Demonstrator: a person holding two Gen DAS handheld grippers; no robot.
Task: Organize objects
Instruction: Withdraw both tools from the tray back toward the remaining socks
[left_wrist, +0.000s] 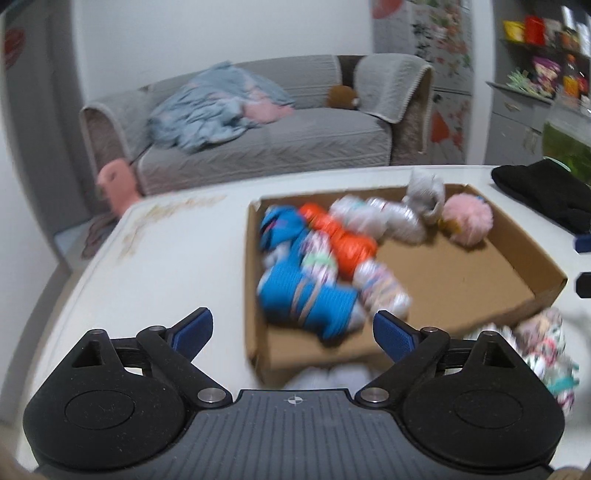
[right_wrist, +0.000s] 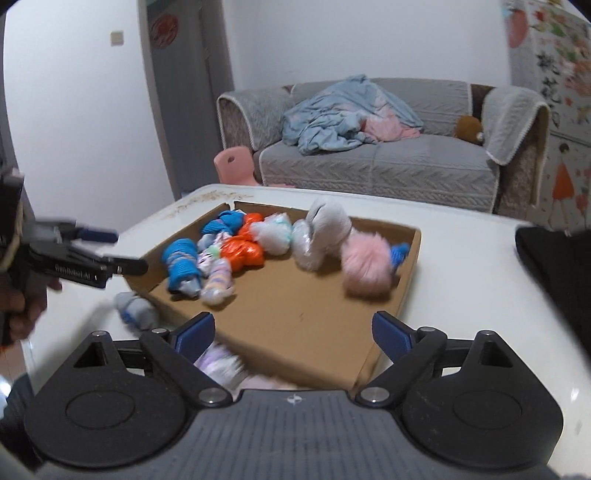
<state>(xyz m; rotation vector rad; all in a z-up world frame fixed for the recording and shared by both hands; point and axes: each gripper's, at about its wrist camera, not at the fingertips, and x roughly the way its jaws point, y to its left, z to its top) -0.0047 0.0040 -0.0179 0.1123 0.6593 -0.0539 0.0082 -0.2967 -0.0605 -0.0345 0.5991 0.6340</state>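
Note:
A shallow cardboard box (left_wrist: 461, 277) (right_wrist: 295, 325) lies on the white table and holds several rolled sock bundles: blue (left_wrist: 306, 299), orange (left_wrist: 343, 240), white-patterned, grey (left_wrist: 424, 192) and a fluffy pink one (left_wrist: 467, 218). My left gripper (left_wrist: 293, 328) hangs open over the box's near left corner with nothing between its fingers; it also shows at the left of the right wrist view as the left gripper (right_wrist: 127, 250). My right gripper (right_wrist: 293, 328) is open over the box's near edge. Outside the box lie a grey-blue bundle (right_wrist: 136, 308), a pale purple bundle (right_wrist: 221, 363) and a patterned bundle (left_wrist: 546, 347).
A black cloth (left_wrist: 546, 195) (right_wrist: 554, 266) lies on the table (left_wrist: 166, 258) to the right of the box. Beyond the table stand a grey sofa (right_wrist: 369, 166) with a blue blanket and a small pink chair (right_wrist: 234, 162). Shelves fill the far right.

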